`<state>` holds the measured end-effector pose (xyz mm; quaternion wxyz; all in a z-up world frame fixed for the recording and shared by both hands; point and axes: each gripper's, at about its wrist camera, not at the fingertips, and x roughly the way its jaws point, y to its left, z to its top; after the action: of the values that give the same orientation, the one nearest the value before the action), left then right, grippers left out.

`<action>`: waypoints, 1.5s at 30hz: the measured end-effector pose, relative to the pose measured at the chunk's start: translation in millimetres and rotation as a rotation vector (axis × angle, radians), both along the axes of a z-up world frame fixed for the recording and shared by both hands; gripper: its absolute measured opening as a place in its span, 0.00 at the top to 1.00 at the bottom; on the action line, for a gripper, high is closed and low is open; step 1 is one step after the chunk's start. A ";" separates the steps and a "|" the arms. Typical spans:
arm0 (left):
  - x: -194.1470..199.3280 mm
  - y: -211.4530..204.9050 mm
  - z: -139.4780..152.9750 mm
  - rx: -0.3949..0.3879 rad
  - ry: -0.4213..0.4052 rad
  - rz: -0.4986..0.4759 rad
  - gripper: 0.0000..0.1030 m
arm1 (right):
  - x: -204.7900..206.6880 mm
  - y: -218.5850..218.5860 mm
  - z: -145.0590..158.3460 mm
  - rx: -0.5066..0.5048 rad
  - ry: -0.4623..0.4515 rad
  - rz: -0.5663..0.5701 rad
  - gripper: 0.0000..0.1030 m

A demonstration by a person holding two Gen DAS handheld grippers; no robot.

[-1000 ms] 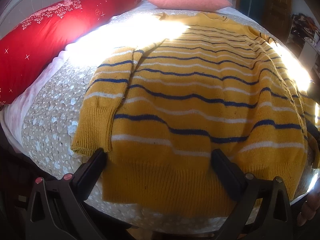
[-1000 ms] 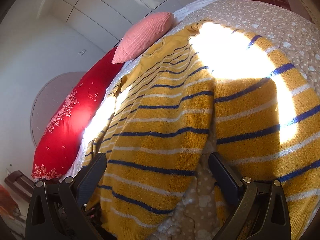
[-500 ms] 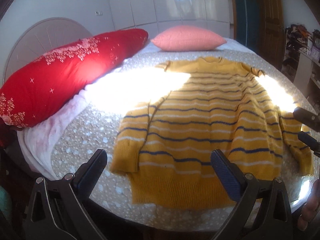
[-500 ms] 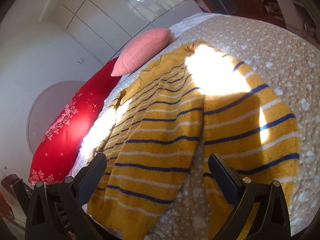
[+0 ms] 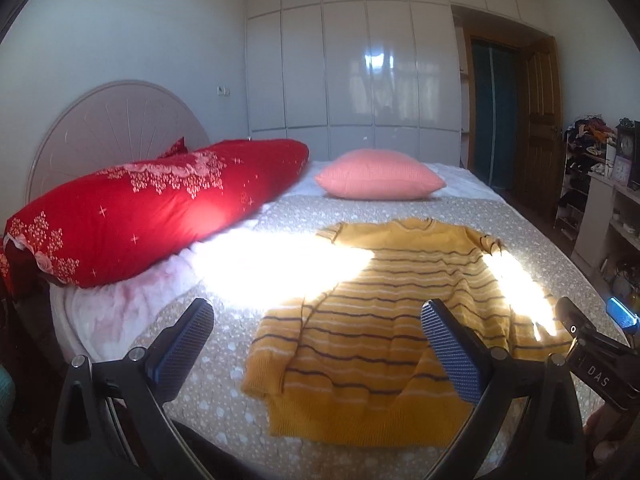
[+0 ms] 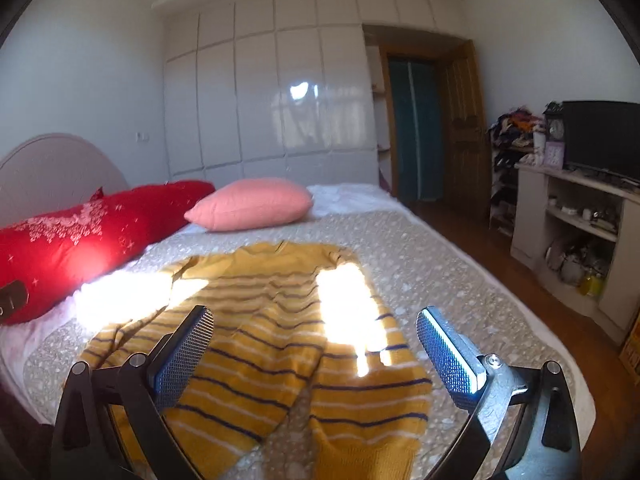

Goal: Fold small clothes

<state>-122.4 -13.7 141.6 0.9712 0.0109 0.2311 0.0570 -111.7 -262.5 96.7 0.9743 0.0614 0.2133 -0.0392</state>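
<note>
Left wrist view shows the left gripper (image 5: 316, 344) held above the near edge of the bed (image 5: 240, 360), jaws spread wide with nothing between them, and the right gripper (image 5: 592, 344) poking in at the right edge, where its fingers are cropped, though its own camera shows the jaws wide and empty; beyond lies the yellow striped sweater (image 5: 384, 320) spread flat on the dotted bedspread, sleeves folded along its sides, sun patches across it; further off sit a red bolster (image 5: 152, 208) and a pink pillow (image 5: 380, 180) near the headboard (image 5: 108, 124)
</note>
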 end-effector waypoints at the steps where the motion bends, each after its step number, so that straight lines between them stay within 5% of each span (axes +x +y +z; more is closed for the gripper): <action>1: 1.8 -2.6 -5.7 0.001 0.033 -0.021 0.00 | 3.0 -0.3 -4.7 0.008 0.024 -0.012 0.00; 5: 4.3 -10.1 -28.4 0.023 0.128 -0.056 0.00 | -4.4 2.7 -6.3 -0.037 0.002 -0.070 0.00; 10: 4.6 -14.3 -40.6 0.037 0.173 -0.067 0.00 | -24.8 4.2 6.7 -0.150 -0.152 -0.202 0.00; 14: 9.4 -13.9 -47.2 0.032 0.206 -0.070 0.00 | 1.2 -5.7 -10.3 -0.076 0.018 -0.117 0.00; 16: 16.6 -10.6 -52.1 0.025 0.230 -0.094 0.00 | 0.3 -8.8 -16.8 -0.064 0.030 -0.139 0.00; 19: 38.6 11.5 -62.2 -0.018 0.279 -0.071 0.00 | -22.3 -6.5 -14.3 -0.148 -0.097 -0.275 0.00; 22: 68.6 46.2 -75.6 -0.074 0.291 -0.050 0.00 | -32.2 0.7 -17.2 -0.210 -0.227 -0.273 0.00; 27: 140.1 85.6 -110.7 0.012 0.413 -0.022 0.00 | 3.6 -11.2 -60.4 -0.013 0.068 -0.140 0.00; 30: 169.5 98.7 -124.8 -0.011 0.468 -0.048 0.00 | 16.7 -17.5 -85.6 0.098 0.201 -0.091 0.00; 32: 184.4 104.1 -133.6 -0.042 0.494 -0.061 0.09 | 24.1 -18.3 -95.1 0.101 0.266 -0.064 0.00; 34: 194.6 113.1 -140.2 -0.141 0.548 -0.086 0.74 | 22.4 -20.3 -97.8 0.104 0.269 -0.074 0.00; 36: 197.8 122.7 -132.3 -0.160 0.543 -0.056 0.87 | 22.4 -22.0 -97.9 0.101 0.284 -0.067 0.00; 40: 209.3 163.2 -102.7 0.024 0.441 0.189 0.86 | 25.4 -22.7 -98.0 0.080 0.301 -0.059 0.00; 42: 216.9 196.5 -91.2 0.017 0.443 0.313 0.85 | 26.0 -22.7 -99.1 0.082 0.299 -0.067 0.00; 45: 205.8 222.4 -72.3 -0.069 0.416 0.324 0.77 | 25.8 -30.2 -95.5 0.147 0.269 -0.067 0.00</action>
<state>83.3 208.7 69.2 0.8808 -0.0478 0.4264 0.2002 -85.8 -292.7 1.2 0.9280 0.1336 0.3419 -0.0638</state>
